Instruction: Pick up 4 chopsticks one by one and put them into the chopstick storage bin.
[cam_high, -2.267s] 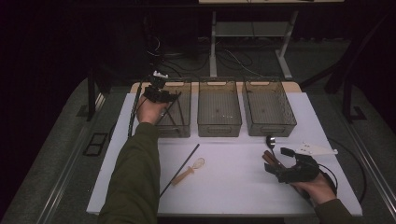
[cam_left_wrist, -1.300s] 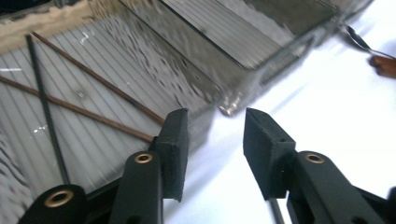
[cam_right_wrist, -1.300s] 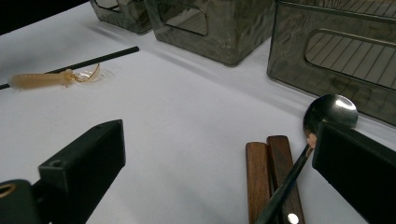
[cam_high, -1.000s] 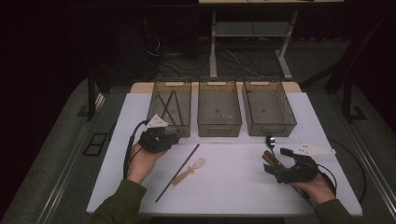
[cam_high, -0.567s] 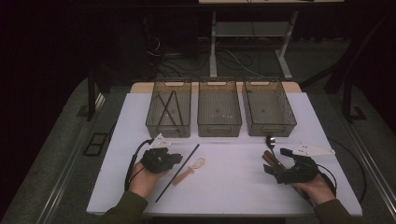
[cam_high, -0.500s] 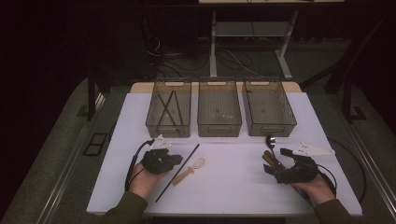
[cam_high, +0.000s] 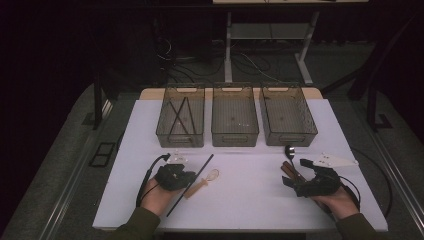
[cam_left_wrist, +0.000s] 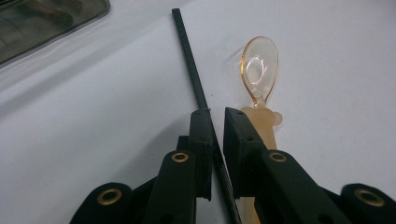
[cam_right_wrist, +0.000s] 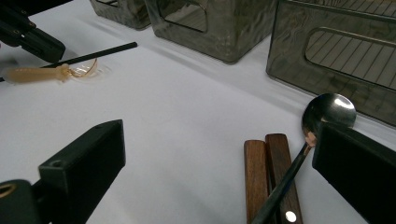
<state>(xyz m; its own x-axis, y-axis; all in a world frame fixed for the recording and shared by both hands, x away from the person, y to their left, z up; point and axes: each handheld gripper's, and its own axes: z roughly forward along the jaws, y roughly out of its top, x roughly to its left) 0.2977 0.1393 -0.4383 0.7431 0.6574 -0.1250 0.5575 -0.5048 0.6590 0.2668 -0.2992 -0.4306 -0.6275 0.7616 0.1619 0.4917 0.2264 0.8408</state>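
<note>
I see three smoked plastic bins in a row at the far side of my white table (cam_high: 150, 125). The left bin (cam_high: 181, 121) holds dark sticks, crossed. The middle bin (cam_high: 235, 116) and right bin (cam_high: 288, 116) look nearly bare. A metal spoon (cam_right_wrist: 322, 116) lies over two wooden handles (cam_right_wrist: 266, 172) near the right bin.

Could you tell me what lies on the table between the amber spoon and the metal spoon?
Nothing: in the high view, bare white table separates the amber spoon from the metal spoon.
</note>
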